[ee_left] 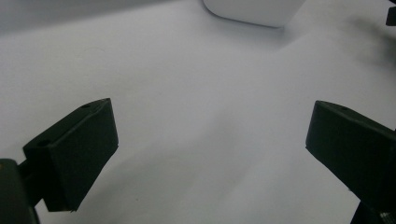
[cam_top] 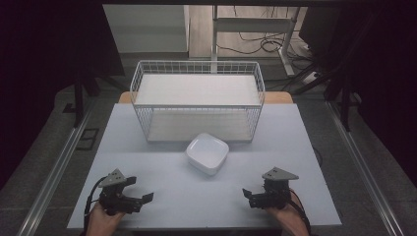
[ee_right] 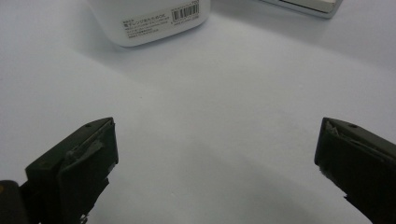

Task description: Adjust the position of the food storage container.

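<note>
Left gripper (cam_top: pixel 140 196): jaws spread wide, nothing between them; in the left gripper view bare table (ee_left: pixel 196 102) lies between the two black jaws. It sits low over the near left part of the table (cam_top: pixel 162 182), held in the person's left hand (cam_top: pixel 101 219), jaws pointing toward the table's middle, its grey three-cornered plate on top.

Right gripper (cam_top: pixel 247 195): jaws likewise apart and holding nothing. It sits near the front right edge, held from below by the right hand (cam_top: pixel 285 216), jaws pointing inward toward the left gripper. The two are well apart.

White dish (cam_top: pixel 207 153): squarish with rounded corners, open side up, resting on the table midway between the grippers and farther out, clear of both. It is turned cornerwise to the table edge; no distinct long axis can be made out. The right gripper view shows its side wall (ee_right: pixel 149 18) bearing a barcode label; the print is too small to read.

Wire basket (cam_top: pixel 196 101): stands just behind the dish, long side across the table. Whether the dish touches its front is unclear.
</note>
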`<state>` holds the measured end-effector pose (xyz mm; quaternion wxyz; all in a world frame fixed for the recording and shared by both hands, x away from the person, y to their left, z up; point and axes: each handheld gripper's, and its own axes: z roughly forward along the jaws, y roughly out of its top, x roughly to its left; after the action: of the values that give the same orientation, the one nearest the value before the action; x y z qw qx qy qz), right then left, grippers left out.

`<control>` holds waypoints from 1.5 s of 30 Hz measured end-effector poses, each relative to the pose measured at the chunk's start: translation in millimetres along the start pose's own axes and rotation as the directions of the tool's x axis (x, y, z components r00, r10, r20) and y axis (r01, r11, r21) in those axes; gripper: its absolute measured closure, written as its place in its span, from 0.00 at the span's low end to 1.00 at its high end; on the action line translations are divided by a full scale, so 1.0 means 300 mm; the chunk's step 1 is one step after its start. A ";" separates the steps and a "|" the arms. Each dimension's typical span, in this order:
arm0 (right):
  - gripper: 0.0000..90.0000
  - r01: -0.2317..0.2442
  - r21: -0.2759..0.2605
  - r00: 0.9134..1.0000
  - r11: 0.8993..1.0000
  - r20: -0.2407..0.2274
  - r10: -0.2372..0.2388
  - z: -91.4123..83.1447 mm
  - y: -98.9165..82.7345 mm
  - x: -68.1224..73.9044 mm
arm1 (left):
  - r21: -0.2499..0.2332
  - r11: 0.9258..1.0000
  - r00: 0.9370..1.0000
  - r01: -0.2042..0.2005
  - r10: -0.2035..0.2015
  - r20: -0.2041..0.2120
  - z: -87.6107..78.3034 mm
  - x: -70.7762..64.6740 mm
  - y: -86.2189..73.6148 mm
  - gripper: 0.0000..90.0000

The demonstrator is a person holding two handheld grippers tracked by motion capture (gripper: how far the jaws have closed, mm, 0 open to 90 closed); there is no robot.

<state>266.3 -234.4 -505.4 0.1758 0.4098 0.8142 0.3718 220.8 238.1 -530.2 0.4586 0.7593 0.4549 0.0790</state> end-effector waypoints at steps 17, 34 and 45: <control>0.10 -0.004 -0.047 1.000 0.999 -0.022 0.003 0.004 0.075 0.018 | -0.007 0.999 0.998 -0.038 0.039 0.057 0.045 -0.005 0.090 0.18; 0.41 -0.007 -0.039 0.997 0.999 -0.083 0.004 0.082 0.181 0.025 | -0.023 0.993 0.991 -0.118 0.120 0.059 0.187 0.051 0.266 0.38; 0.69 -0.007 -0.030 0.994 1.000 -0.114 0.003 0.176 0.252 0.030 | -0.010 0.996 0.992 -0.093 0.093 0.086 0.326 0.087 0.360 0.75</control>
<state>332.7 -173.6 -483.4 0.1345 0.3873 0.8160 0.4075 355.0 179.2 -510.5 0.4761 0.7810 0.3984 0.0688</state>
